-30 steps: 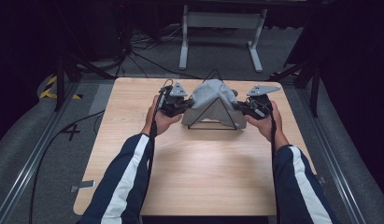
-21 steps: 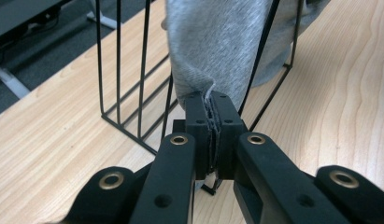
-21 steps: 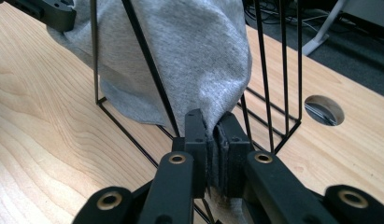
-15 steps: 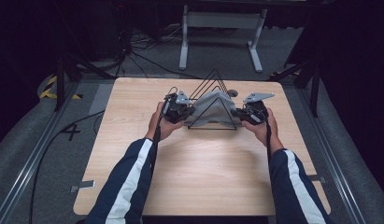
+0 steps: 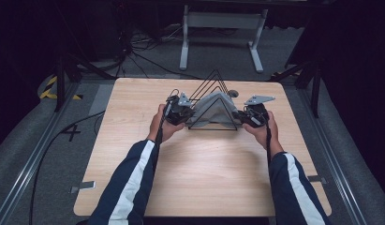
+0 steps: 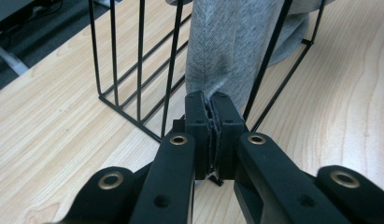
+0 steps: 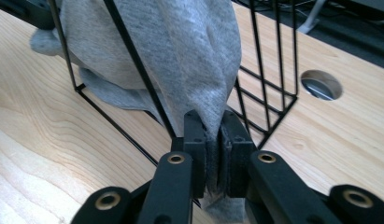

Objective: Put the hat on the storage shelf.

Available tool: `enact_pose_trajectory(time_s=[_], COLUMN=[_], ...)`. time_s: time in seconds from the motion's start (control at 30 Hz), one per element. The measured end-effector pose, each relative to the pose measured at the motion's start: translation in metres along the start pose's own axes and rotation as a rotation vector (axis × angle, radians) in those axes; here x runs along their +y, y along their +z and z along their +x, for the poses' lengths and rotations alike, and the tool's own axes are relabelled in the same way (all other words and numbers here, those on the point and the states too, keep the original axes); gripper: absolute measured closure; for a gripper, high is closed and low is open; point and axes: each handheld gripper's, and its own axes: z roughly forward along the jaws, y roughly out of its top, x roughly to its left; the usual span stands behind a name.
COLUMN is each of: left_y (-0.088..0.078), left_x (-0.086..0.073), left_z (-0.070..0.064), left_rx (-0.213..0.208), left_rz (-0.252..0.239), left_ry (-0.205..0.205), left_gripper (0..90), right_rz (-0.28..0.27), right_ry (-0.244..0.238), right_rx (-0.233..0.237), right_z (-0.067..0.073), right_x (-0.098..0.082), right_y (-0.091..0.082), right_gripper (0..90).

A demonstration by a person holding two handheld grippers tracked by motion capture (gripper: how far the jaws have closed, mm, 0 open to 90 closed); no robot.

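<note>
A grey cloth point(image 5: 213, 110) hangs over a black wire rack point(image 5: 212, 129) of triangular frames at the middle of the wooden table point(image 5: 204, 178). My left gripper point(image 5: 188, 112) is at the rack's left foot, shut on the cloth's left end. My right gripper point(image 5: 240, 116) is at the right foot, shut on the other end. In the left gripper view the jaws point(image 6: 207, 100) pinch a fold of cloth point(image 6: 231, 46) beside the rack's wires point(image 6: 141, 56). The right gripper view shows the same on its side: gripper point(image 7: 213, 121), cloth point(image 7: 180, 46), wire point(image 7: 136, 60).
A round hole point(image 5: 233, 93) in the tabletop lies just behind the rack. A white metal stand point(image 5: 218, 21) and cables are on the floor beyond the table's far edge. Bare wood stretches from the rack to the near edge.
Both hands have come down toward the tabletop with the cloth ends. The cloth has sunk lower on the rack, and the wire peaks now stand above it.
</note>
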Motion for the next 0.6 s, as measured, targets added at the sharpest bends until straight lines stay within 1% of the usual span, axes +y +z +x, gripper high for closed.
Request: enact_pose_trajectory(time_s=[0.03,0.1,0.33,0.37,0.43,0.47,0.5,0.57,0.6], left_y=[-0.002,-0.007,-0.021,-0.023,-0.026,-0.032,-0.032,-0.037,-0.042], left_x=[0.000,0.000,-0.001,0.000,0.000,0.001,0.001,0.002,0.002], left_z=[0.000,0.001,0.000,-0.001,-0.001,-0.002,-0.002,-0.003,-0.003], left_rx=[0.012,0.022,0.034,0.040,0.037,0.044,0.044,0.045,0.044], left_rz=[-0.001,0.009,0.028,0.018,0.019,0.023,0.023,0.025,0.028], left_ry=[0.008,0.018,0.055,0.059,0.063,0.080,0.080,0.085,0.094], left_gripper=[86.5,86.5,86.3,86.3,86.5,86.5,86.5,86.4,86.4], right_rz=[-0.003,-0.007,-0.014,-0.014,-0.025,-0.028,-0.028,-0.030,-0.030], right_ry=[0.003,-0.001,-0.013,-0.017,-0.014,-0.010,-0.010,-0.020,-0.024], right_rx=[-0.002,-0.010,-0.026,-0.027,-0.018,-0.010,-0.010,-0.015,-0.014], right_z=[0.000,-0.001,-0.002,-0.002,-0.002,-0.002,-0.002,-0.001,-0.001], right_x=[0.000,0.001,0.002,0.002,0.002,0.003,0.003,0.003,0.004], right_y=[-0.001,-0.005,-0.017,-0.018,-0.021,-0.023,-0.023,-0.027,-0.030], right_gripper=[82.5,82.3,80.4,79.8,79.3,79.3,79.3,78.8,78.6])
